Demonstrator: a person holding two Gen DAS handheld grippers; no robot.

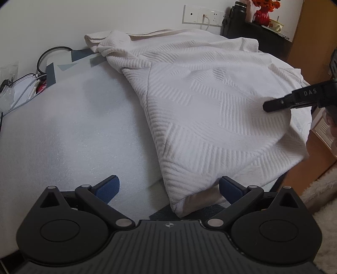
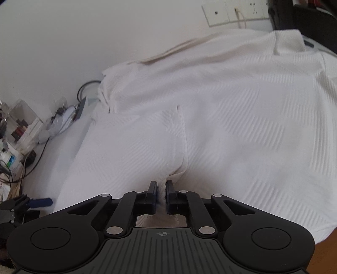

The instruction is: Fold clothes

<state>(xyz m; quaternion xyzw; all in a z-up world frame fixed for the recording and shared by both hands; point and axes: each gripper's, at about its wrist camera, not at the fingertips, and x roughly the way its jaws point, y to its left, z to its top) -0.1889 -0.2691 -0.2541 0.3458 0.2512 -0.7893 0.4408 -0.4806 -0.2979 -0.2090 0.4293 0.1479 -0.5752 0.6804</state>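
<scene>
Right now the right gripper (image 2: 161,189) sits nearest, jaws pinched tight on a bunched ridge of the white textured garment (image 2: 231,109), w/ cloth squeezed up between the pads. The left gripper (image 1: 169,188) hangs wide apart, holding nothing, its blue pads (image 1: 108,187) either side of the garment's near corner. The garment lies over the right part of the white padded table (image 1: 73,126), one side spilling off the edge. Beyond it: wall sockets (image 1: 203,14), a red vase (image 1: 261,15).

Risk, imo: only one pinch holds the cloth, so pulling could drag the whole piece off the edge or skew the fold. Left view shows that corner and overhang; right view alone shows the grip itself.
</scene>
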